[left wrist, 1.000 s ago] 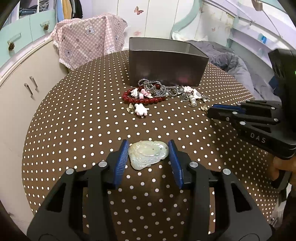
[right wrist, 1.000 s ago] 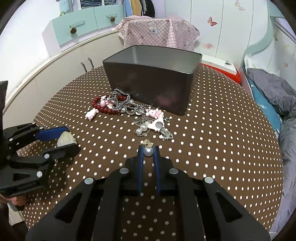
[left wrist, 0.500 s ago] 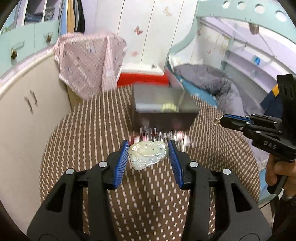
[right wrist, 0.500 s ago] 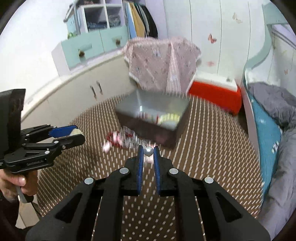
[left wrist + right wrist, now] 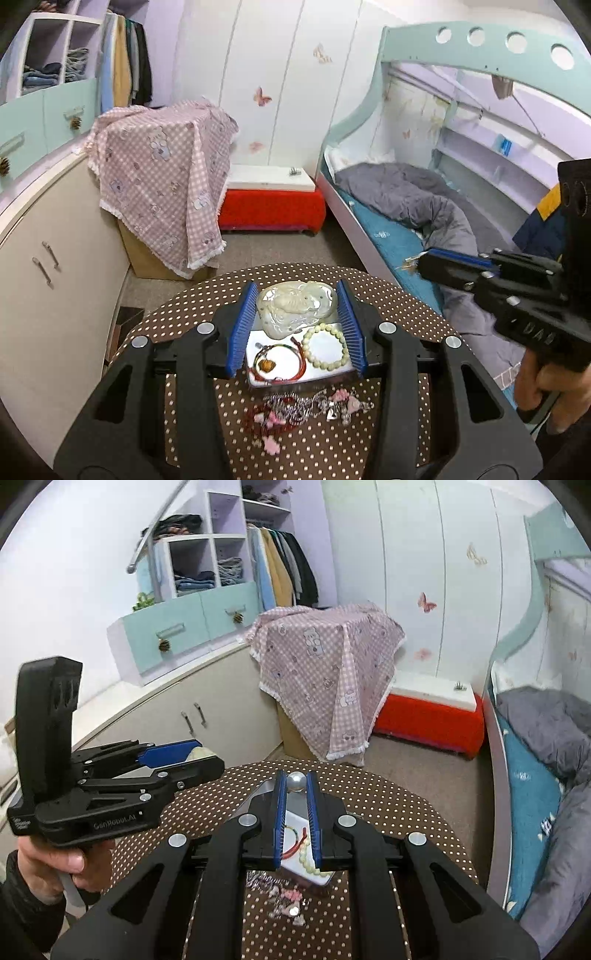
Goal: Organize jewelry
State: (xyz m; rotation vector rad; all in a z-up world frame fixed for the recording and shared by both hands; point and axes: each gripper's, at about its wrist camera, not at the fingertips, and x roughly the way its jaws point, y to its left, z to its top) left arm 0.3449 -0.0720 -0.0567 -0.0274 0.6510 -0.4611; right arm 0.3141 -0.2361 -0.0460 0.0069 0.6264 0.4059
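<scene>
My left gripper (image 5: pixel 297 291) is shut on a pale green carved jade pendant (image 5: pixel 295 308), held high above the table. Below it stands the open metal box (image 5: pixel 255 338), with a red cord bracelet (image 5: pixel 280 360) and a white bead bracelet (image 5: pixel 325 350) inside. A tangled jewelry pile (image 5: pixel 303 406) lies on the dotted cloth in front of the box. My right gripper (image 5: pixel 296 777) is shut on a small pearl piece (image 5: pixel 297 781), also above the box (image 5: pixel 295 805). The right gripper (image 5: pixel 417 264) shows at the right of the left wrist view, a gold bit at its tip.
The round table (image 5: pixel 184 314) wears a brown polka-dot cloth. A cream cabinet (image 5: pixel 55 295) runs along the left, and a bed (image 5: pixel 406 206) with a grey quilt lies to the right. Beyond the table stand a pink checked cover (image 5: pixel 166 177) and a red stool (image 5: pixel 269 210).
Both grippers have risen from the table with the pendant and the pearl piece still held. The box, seen from the side before, now lies below them with its inside showing.
</scene>
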